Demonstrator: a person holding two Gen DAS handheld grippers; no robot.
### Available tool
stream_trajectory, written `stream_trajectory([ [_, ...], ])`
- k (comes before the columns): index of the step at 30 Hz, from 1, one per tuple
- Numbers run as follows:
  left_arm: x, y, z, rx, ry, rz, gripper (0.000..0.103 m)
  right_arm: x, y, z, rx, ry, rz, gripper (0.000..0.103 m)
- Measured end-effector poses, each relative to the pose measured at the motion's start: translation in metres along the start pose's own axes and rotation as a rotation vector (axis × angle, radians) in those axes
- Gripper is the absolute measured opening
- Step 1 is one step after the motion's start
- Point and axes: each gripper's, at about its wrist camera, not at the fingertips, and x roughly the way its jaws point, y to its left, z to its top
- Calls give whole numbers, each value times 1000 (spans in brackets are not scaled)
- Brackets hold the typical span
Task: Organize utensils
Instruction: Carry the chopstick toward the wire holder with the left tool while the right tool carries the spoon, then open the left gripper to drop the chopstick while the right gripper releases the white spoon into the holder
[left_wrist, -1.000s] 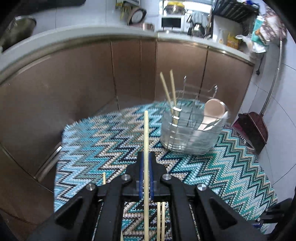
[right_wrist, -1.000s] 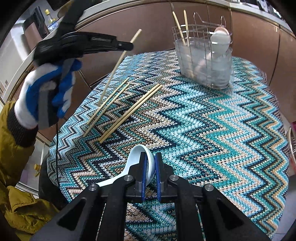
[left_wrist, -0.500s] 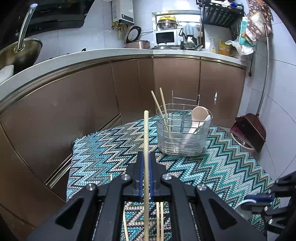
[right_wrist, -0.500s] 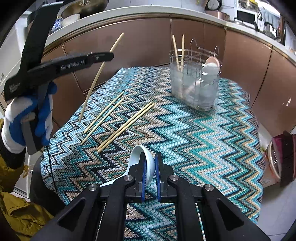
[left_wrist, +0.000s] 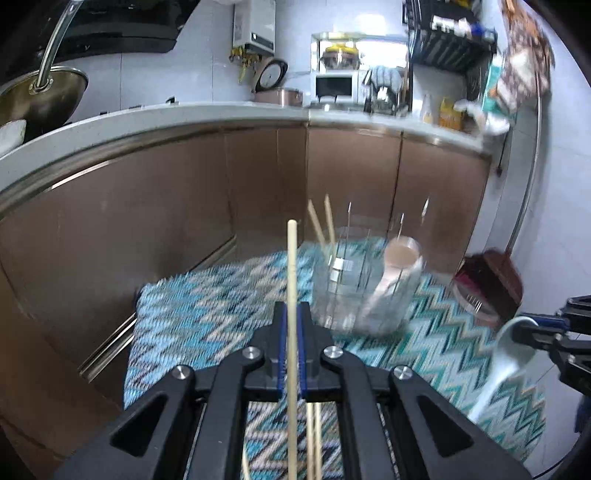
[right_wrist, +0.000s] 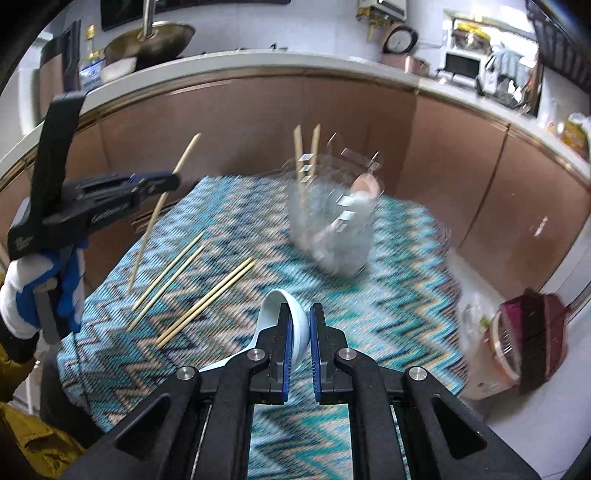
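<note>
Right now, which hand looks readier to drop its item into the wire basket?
Probably the left. Its gripper holds a chopstick upright, tip aimed beside the basket. The right gripper holds the spoon lower and farther back.

A wire utensil basket (right_wrist: 334, 229) stands at the far side of the table (right_wrist: 388, 314), with two chopsticks (right_wrist: 306, 155) and a spoon (right_wrist: 364, 188) standing in it. Four loose chopsticks (right_wrist: 199, 295) lie on the table, left of and nearer than the basket. Cabinets (right_wrist: 258, 122) run behind the table.
</note>
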Motion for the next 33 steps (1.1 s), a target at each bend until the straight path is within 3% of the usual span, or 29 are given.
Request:
stream_trajectory([
  [10, 9, -3, 109, -121, -224, -147, 5, -13, -19, 96, -75, -199, -219, 9],
  [15, 33, -10, 146, -163, -343, -149, 5, 0, -19, 133, -121, -255, -282, 9],
  [19, 66, -21, 148, -180, -379, -131, 5, 27, -19, 146, -151, -245, -323, 9],
  [26, 123, -32, 115, -199, -418, -56, 5, 68, -16, 142, -196, -215, -418, 8],
  [30, 144, -25, 98, -225, -386, -61, 7, 89, -13, 130, -200, -196, -434, 9],
  [31, 147, -23, 94, -229, -378, -62, 9, 94, -13, 127, -195, -187, -425, 9],
  [33, 148, -18, 88, -229, -361, -69, 22, 102, -14, 121, -170, -173, -400, 9],
])
